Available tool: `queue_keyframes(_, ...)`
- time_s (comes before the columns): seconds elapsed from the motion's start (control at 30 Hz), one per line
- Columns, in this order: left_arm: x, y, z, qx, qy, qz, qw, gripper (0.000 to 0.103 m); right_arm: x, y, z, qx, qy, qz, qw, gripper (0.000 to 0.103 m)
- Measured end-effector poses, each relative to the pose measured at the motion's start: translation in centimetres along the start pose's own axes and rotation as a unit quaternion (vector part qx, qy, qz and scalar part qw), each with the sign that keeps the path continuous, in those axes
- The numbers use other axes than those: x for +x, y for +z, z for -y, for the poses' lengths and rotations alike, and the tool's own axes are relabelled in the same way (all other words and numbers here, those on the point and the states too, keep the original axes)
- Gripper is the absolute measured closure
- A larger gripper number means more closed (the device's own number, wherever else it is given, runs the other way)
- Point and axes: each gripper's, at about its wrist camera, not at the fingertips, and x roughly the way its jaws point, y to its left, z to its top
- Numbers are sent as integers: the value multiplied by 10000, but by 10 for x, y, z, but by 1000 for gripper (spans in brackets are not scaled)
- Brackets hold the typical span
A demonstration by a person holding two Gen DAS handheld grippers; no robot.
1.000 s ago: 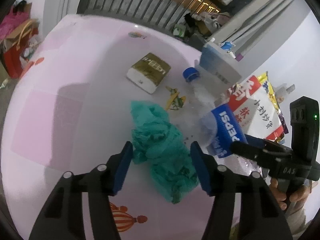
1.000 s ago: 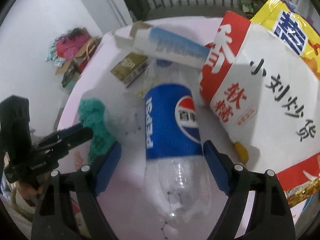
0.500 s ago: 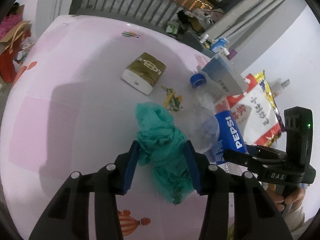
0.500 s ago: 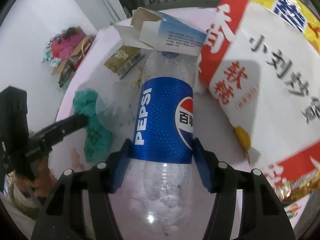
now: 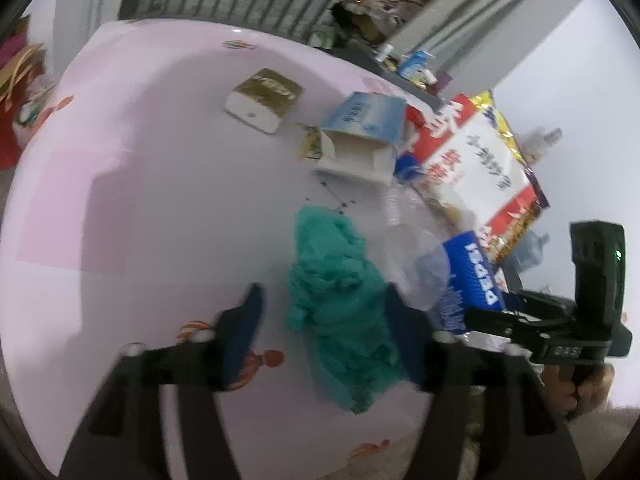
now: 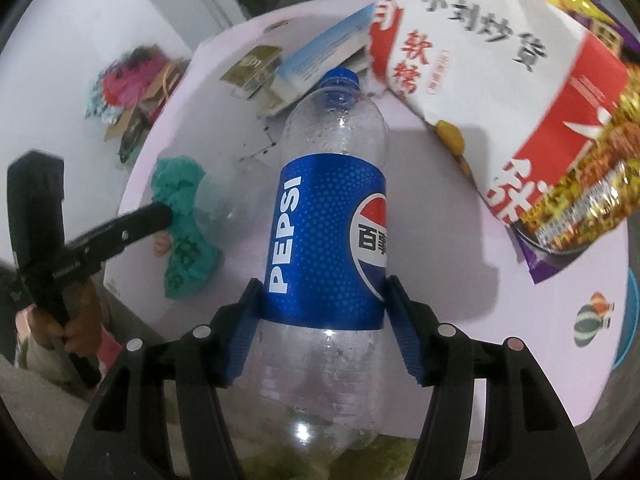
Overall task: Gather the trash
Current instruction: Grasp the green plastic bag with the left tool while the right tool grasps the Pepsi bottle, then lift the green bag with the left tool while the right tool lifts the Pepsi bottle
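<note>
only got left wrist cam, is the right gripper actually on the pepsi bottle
Observer: Yes. In the right wrist view the right gripper has both pads against the pepsi bottle at the blue label's lower edge, though its fingers are opening right now.
Operator: anything left in it
Observer: It looks empty, with only droplets on the clear plastic.
Operator: any small trash i'm missing
Observer: A small yellow piece lies at the snack bag's lower edge, just right of the bottle's shoulder.
</note>
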Motion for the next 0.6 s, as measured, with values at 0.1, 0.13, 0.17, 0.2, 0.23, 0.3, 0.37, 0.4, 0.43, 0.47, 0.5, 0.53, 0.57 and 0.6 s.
queue_keyframes(0.1,4,0,-9,-106,125,-35,9999,16,-3,-2,9,186,-36,71,9998,33)
queue_keyframes(0.13,7,-2,-13,-183,146,-85,9997,12,-5,-2,12,239,-33,73,9997,32)
queue_keyframes(0.17,7,-3,-15,-247,73,-37,9997,9,-5,-2,13,276,-28,59,9996,30)
queue_keyframes(0.2,5,-4,-17,-290,19,40,9996,6,-4,-2,16,320,-35,35,9995,26)
queue_keyframes(0.23,5,-5,-18,-321,14,77,9995,6,-5,-5,18,372,-40,29,9993,25)
queue_keyframes(0.3,4,-7,-20,-385,7,163,9991,6,-3,-6,20,466,-13,25,9989,20)
queue_keyframes(0.37,3,-9,-19,-423,9,282,9987,6,-2,-8,25,560,43,-19,9984,16)
queue_keyframes(0.4,2,-10,-19,-435,11,339,9985,6,0,-9,29,627,110,-65,9980,15)
queue_keyframes(0.43,2,-11,-19,-394,31,354,9986,6,4,-12,25,659,132,-95,9977,14)
queue_keyframes(0.47,3,-11,-17,-336,58,342,9988,6,6,-13,24,688,156,-124,9974,13)
queue_keyframes(0.5,3,-11,-16,-243,84,327,9991,6,7,-14,25,684,189,-89,9974,10)
queue_keyframes(0.53,4,-11,-14,-143,105,311,9994,6,7,-14,24,665,179,-71,9976,8)
queue_keyframes(0.57,4,-12,-14,-79,110,299,9995,6,8,-14,23,650,151,-68,9977,8)
queue_keyframes(0.6,4,-12,-14,-52,105,297,9995,6,7,-15,23,614,118,-50,9980,8)
